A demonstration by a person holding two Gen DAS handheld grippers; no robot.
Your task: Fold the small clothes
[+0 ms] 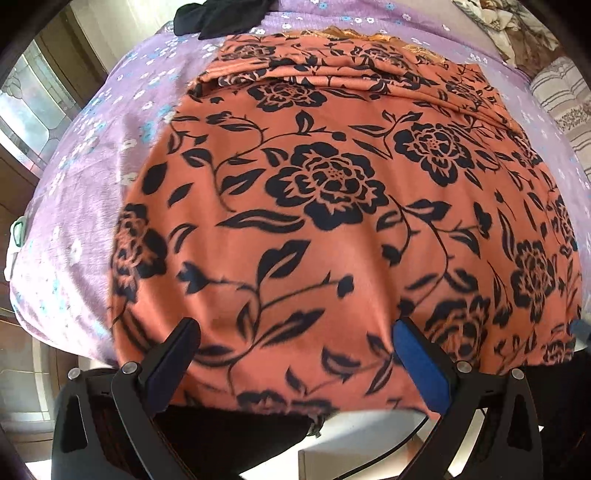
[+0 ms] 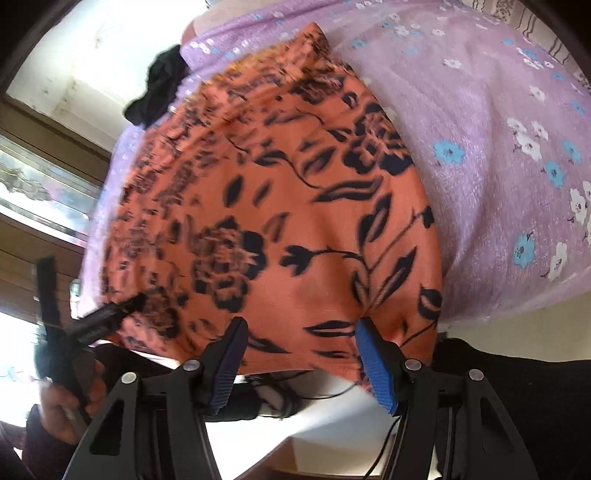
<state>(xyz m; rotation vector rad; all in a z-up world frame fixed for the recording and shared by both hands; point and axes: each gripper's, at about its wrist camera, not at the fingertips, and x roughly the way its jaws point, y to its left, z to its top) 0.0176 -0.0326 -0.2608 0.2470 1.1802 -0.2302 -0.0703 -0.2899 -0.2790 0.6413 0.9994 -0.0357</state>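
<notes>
On the bed (image 1: pixel 74 206), which is covered with a purple flowered sheet, the orange cloth (image 1: pixel 314 206) with black flowers lies spread flat, and its near edge hangs a little over the side of the bed toward the person. At its far end some layers are already turned over, so I judge that one fold is made and the next one must start from the near edge. The first risk is there: the cloth looks thin and smooth, and if a pull comes from only one corner, the whole piece may slide on the sheet and the far fold may open again. A black garment (image 1: pixel 225 18) lies at the far edge of the bed, touching or nearly touching the orange cloth, and it could be dragged along or caught inside a fold. The left tongs (image 1: pixel 295 332) stand open above the near edge, holding nothing. The right tongs (image 2: pixel 301 332) are open too, with cloth showing between the fingers but not pinched. If they close too high, they may take only the top layer or miss.
</notes>
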